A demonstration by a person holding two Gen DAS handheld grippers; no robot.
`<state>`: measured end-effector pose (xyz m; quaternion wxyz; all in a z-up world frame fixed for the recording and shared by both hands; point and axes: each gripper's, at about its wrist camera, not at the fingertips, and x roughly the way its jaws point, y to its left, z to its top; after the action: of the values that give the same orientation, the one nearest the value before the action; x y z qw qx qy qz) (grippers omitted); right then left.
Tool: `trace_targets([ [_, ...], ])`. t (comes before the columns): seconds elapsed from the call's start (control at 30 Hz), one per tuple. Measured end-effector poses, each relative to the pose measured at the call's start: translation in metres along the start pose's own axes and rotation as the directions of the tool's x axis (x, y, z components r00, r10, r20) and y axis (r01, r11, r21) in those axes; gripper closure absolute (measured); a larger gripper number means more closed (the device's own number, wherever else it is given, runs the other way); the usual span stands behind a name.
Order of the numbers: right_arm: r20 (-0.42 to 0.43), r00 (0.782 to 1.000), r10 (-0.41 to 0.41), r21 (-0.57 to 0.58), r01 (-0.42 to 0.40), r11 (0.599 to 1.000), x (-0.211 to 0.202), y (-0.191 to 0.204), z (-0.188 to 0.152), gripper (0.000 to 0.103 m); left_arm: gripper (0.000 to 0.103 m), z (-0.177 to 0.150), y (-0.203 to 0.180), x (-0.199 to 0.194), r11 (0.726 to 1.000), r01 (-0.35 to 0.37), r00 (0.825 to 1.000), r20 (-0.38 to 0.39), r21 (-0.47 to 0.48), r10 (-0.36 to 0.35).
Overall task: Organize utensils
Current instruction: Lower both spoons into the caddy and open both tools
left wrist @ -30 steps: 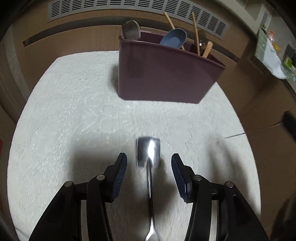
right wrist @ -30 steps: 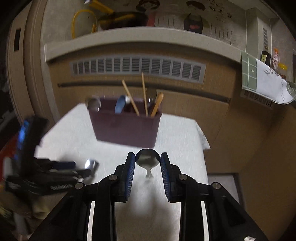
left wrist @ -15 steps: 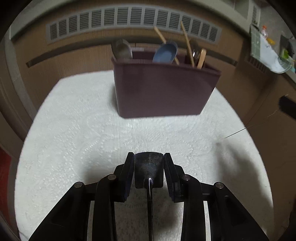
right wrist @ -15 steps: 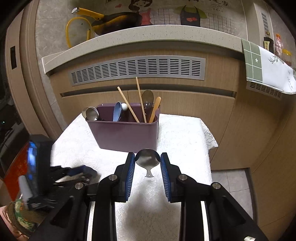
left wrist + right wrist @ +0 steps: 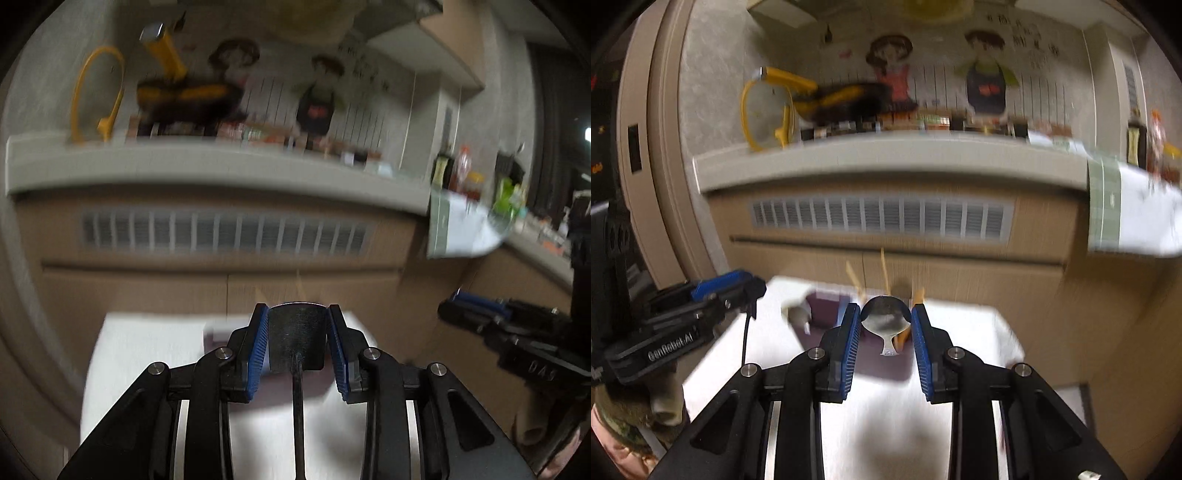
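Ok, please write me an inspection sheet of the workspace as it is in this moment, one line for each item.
Surface: white textured cloth covers the table; blurred.
Job's things: flat metal utensil and round metal spoon, each in a claw; purple utensil holder behind, with chopsticks standing in it.
Clutter: nothing seen on the cloth.
Grippers: left claw shut on the flat utensil's head, handle hanging toward the camera; right claw shut on the spoon's bowl.
Cables: thin black cable hanging from the left claw.
Surroundings: counter ledge with yellow-handled pan, vent grille, wooden panel, hanging towel.
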<state>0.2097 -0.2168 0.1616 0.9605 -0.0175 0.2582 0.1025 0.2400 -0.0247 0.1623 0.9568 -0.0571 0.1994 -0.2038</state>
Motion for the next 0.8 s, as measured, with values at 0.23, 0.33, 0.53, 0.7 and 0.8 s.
trace_targets([
  [0.23, -0.016, 1.000, 0.006, -0.006, -0.006, 1.000, 0.034, -0.010, 0.057, 0.077, 0.070, 0.049, 0.022, 0.039, 0.999, -0.015, 0.986, 0.166, -0.029, 0.019],
  [0.33, -0.048, 0.999, 0.009, -0.013, -0.010, 1.000, 0.056, -0.012, 0.057, 0.077, 0.070, 0.045, 0.028, 0.065, 0.999, -0.038, 0.982, 0.182, -0.020, 0.041],
  [0.53, -0.147, 0.989, 0.031, 0.003, -0.031, 1.000, 0.107, -0.018, 0.038, 0.077, 0.070, 0.018, 0.042, 0.105, 0.998, -0.053, 0.988, 0.146, -0.025, 0.056],
  [0.7, -0.248, 0.966, 0.075, 0.036, -0.068, 0.997, 0.144, -0.023, 0.013, 0.077, 0.070, -0.008, 0.059, 0.130, 0.996, -0.064, 0.995, 0.078, -0.065, 0.069],
  [0.8, -0.309, 0.946, 0.101, 0.059, -0.087, 0.994, 0.160, -0.025, -0.001, 0.076, 0.064, -0.023, 0.067, 0.142, 0.995, -0.058, 0.998, 0.031, -0.086, 0.061],
])
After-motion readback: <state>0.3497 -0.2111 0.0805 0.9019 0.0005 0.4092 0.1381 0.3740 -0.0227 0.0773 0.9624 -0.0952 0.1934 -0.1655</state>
